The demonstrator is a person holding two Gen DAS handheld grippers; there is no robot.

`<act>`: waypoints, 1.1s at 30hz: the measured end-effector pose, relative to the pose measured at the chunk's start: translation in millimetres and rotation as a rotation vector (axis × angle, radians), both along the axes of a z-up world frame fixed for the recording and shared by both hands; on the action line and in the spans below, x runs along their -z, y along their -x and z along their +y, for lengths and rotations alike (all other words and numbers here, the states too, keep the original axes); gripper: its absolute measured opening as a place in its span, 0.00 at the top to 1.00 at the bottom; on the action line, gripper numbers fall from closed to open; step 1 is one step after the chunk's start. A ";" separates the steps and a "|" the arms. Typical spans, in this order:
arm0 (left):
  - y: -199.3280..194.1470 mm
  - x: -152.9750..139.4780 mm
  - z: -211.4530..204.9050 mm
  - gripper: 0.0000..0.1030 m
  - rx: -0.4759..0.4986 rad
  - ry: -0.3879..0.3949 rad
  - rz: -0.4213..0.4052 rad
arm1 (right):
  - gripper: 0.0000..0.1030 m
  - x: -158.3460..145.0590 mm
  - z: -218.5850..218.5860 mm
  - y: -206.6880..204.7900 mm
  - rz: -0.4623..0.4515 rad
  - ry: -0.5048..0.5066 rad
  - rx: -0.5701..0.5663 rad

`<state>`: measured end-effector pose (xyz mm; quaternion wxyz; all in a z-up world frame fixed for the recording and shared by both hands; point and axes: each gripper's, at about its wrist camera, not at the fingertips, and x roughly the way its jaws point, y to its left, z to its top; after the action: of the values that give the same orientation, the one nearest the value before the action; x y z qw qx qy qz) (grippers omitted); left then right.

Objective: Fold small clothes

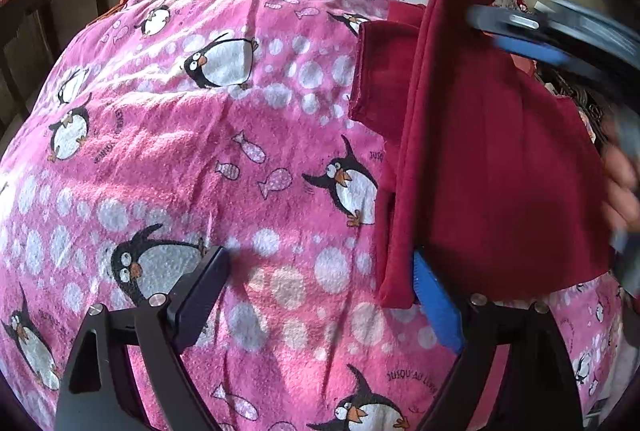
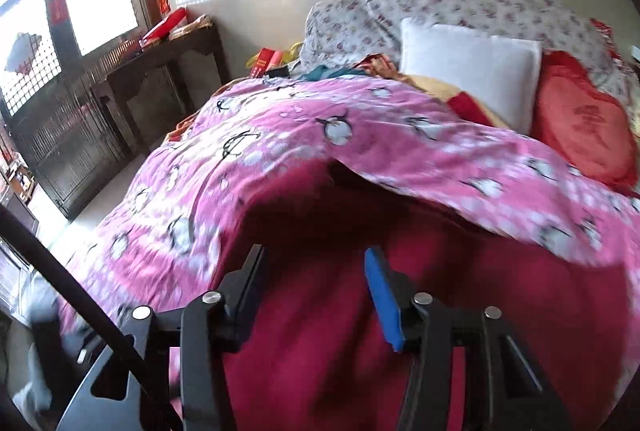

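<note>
Bed with pink penguin blanket point(image 1: 200, 159); dark red garment point(image 1: 500, 171), soft, light, limp, best pinched at hem corners; left tongs point(image 1: 320, 271) apart, right tongs point(image 2: 314, 271) apart

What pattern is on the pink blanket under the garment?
Penguins, fish and white bubbles on the pink fleece blanket; clearest in the left wrist view.
</note>
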<state>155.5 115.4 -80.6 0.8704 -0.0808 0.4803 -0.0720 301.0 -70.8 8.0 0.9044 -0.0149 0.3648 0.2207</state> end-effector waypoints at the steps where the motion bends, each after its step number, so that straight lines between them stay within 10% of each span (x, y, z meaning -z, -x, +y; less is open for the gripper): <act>1: 0.2 1.2 0.1 0.11 0.002 0.004 -0.002 | 0.51 5.6 5.6 -12.9 0.007 -0.014 0.021; 7: -2.2 3.7 -3.7 0.05 0.014 0.005 -0.016 | 0.50 44.7 22.8 -65.8 0.111 -0.059 0.093; 17: -2.9 -0.6 9.1 0.04 -0.034 0.102 -0.027 | 0.28 2.3 -50.5 10.7 0.098 -0.148 0.050; 25: -3.9 -3.2 -0.7 0.04 -0.071 0.104 -0.023 | 0.13 8.9 -8.9 7.3 0.146 -0.188 0.018; 33: -13.4 2.5 -13.6 0.00 -0.044 0.079 -0.064 | 0.12 27.2 55.5 -43.8 0.154 0.026 0.077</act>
<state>168.9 101.7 -83.1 0.8828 -0.1234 0.4471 -0.0745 344.8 -15.3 -19.2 0.8812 0.0046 0.4365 0.1814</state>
